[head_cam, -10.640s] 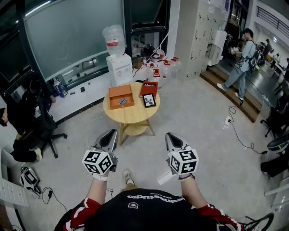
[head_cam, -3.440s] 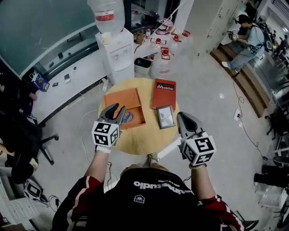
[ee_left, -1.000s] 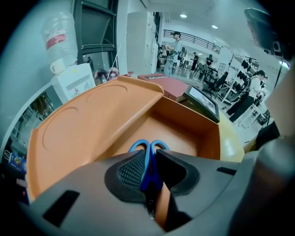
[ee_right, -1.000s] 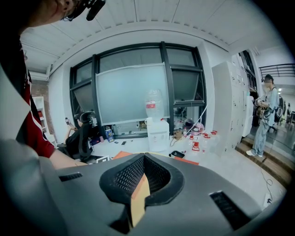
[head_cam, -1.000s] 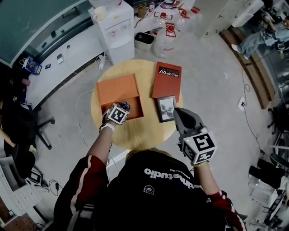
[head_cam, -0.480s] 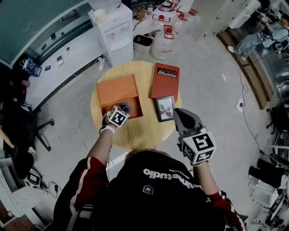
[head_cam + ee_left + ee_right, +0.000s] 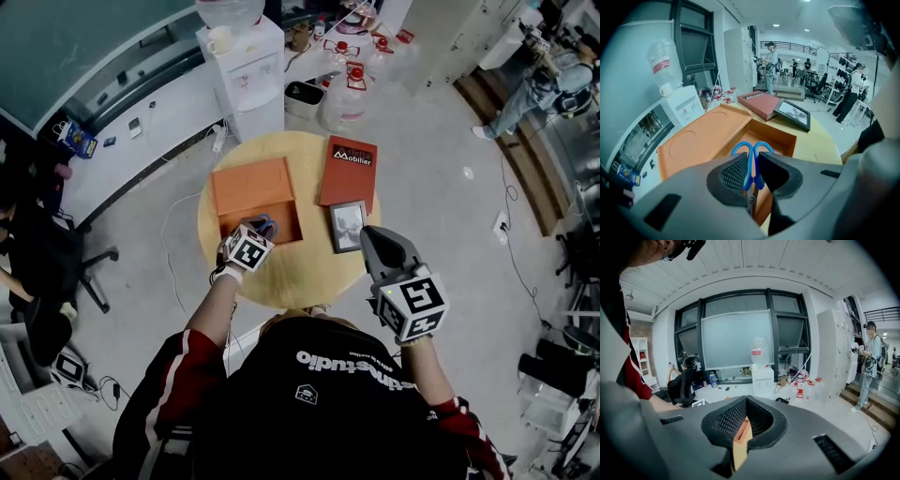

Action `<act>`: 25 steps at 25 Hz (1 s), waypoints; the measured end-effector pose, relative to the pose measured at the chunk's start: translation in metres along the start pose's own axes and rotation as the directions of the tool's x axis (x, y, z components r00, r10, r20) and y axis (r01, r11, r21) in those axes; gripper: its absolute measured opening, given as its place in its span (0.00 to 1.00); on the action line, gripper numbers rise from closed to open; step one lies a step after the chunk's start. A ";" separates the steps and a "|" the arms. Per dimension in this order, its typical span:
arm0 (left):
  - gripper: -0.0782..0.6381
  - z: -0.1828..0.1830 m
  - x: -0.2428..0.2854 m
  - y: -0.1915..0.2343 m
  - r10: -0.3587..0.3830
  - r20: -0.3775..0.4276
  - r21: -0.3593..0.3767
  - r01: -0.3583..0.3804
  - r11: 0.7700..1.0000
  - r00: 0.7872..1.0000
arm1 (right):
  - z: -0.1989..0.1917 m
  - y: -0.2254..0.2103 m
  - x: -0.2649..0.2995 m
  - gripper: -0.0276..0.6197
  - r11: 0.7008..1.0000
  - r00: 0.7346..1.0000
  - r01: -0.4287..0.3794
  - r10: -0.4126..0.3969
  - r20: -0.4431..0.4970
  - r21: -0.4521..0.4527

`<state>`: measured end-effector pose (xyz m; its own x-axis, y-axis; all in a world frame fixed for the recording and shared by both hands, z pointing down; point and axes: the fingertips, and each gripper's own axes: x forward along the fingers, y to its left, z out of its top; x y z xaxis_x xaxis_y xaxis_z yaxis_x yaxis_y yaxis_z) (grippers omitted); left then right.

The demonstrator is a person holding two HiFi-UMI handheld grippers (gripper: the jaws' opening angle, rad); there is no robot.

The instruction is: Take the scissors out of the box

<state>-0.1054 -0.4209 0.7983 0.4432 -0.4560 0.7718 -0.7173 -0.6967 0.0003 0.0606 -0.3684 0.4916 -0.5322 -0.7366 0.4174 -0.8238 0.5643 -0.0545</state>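
Compared with half a second ago, the left tool (image 7: 257, 232) is sitting slightly nearer to the front wall of the orange box (image 7: 248, 187). The right tool (image 7: 373, 238) is still hovering at the worktop (image 7: 309, 274) edge, its jaws together and empty. The left gripper view is showing what the head view is hiding: the left tool's jaws are pressing on the scissors (image 7: 751, 157) just behind the blue handles, which are reaching over the box's tray.

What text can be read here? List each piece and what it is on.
"Mobilier": white print on the red hardcover book on the round wooden table; smaller line above it unreadable.
White print on the person's black shirt: too warped to read.
Red label on the clear water jug: blurred.
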 end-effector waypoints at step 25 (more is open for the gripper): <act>0.23 0.020 -0.119 0.015 0.191 0.231 -0.092 -0.174 0.981 0.954 | 0.010 0.054 -0.031 0.09 1.000 0.996 -0.025 0.024 0.088 0.008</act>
<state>-0.1577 -0.3882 0.6940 0.4102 -0.6957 0.5897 -0.8297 -0.5530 -0.0752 0.0306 -0.3191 0.4671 -0.5671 -0.7529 0.3341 -0.8118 0.5795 -0.0720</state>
